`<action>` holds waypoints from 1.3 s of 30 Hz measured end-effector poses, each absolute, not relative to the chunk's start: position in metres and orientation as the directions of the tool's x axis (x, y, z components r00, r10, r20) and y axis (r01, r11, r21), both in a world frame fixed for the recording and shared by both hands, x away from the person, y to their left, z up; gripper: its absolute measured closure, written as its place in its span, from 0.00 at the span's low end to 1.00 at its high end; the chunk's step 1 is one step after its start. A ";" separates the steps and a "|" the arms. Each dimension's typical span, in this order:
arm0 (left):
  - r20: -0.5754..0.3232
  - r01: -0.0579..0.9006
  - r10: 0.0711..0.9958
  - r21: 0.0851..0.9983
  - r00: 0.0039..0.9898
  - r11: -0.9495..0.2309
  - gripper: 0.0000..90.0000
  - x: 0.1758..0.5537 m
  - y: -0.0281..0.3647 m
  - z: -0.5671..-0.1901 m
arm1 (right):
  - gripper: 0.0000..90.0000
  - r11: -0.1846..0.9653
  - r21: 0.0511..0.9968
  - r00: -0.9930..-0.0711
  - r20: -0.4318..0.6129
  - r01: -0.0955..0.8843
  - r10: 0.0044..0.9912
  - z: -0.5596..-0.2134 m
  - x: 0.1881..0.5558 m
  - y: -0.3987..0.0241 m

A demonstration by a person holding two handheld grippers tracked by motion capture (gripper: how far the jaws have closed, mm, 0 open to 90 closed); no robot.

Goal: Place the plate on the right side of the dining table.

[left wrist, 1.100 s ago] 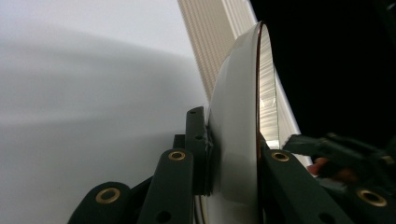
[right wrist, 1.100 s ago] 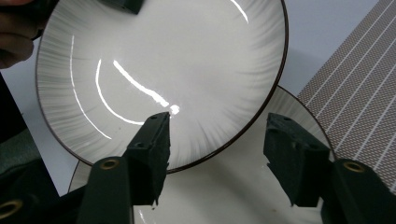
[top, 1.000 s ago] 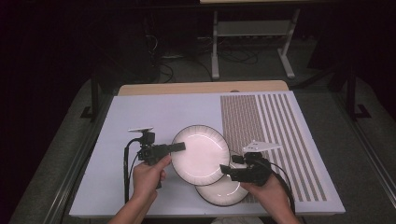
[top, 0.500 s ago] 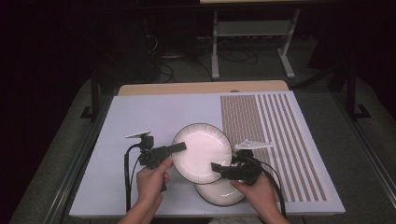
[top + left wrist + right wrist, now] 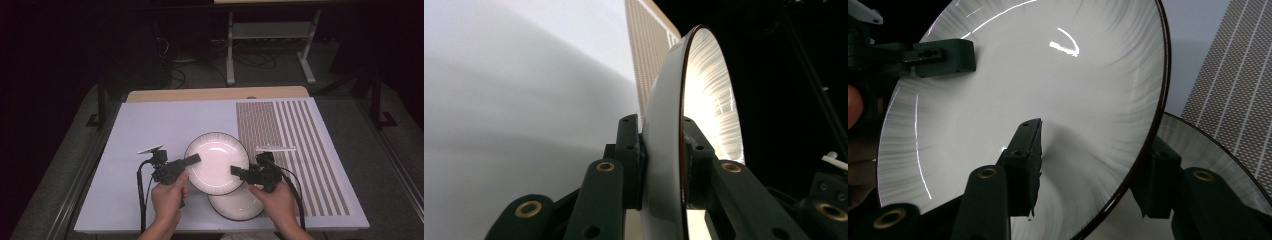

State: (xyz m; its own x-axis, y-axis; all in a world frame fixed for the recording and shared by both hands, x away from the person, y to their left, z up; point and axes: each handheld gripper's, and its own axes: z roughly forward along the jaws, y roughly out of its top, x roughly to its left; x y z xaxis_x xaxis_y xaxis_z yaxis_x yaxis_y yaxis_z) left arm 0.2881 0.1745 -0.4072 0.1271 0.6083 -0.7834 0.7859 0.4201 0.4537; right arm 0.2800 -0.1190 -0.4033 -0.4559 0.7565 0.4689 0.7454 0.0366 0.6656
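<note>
A white plate with a dark rim (image 5: 216,162) is held tilted above the table, its right edge over a second, similar plate (image 5: 235,207) that lies on the mat. My left gripper (image 5: 194,159) is shut on the upper plate's left rim. In the left gripper view its pads (image 5: 631,150) press both faces of the rim (image 5: 681,100), though the jaws have just been opening a touch. My right gripper (image 5: 235,171) straddles the plate's right rim. Its jaws have just been closing, with one finger (image 5: 1025,150) over the plate's (image 5: 1048,85) inside and the other below the edge.
A pale mat (image 5: 150,130) covers the table, with a brown striped panel (image 5: 290,145) on its right half. A wooden table edge (image 5: 215,94) runs along the back. A metal stand and cables are on the dark floor beyond.
My right gripper has shifted left and slightly away from me, from over the lower plate to the upper plate's right rim, and its jaws have narrowed. The left gripper and the upper plate have stayed put.
</note>
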 end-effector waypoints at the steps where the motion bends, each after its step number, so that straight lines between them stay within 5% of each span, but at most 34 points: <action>1: -0.783 0.786 0.608 0.454 0.127 0.420 0.82 0.288 0.174 -0.407 | 0.57 0.033 0.662 -0.449 0.471 0.749 0.759 -0.404 0.281 -0.119; 39: -0.775 0.780 0.622 0.454 0.108 0.431 0.79 0.309 0.130 -0.402 | 0.71 -0.212 0.611 -0.246 0.577 0.763 0.779 -0.396 0.314 -0.154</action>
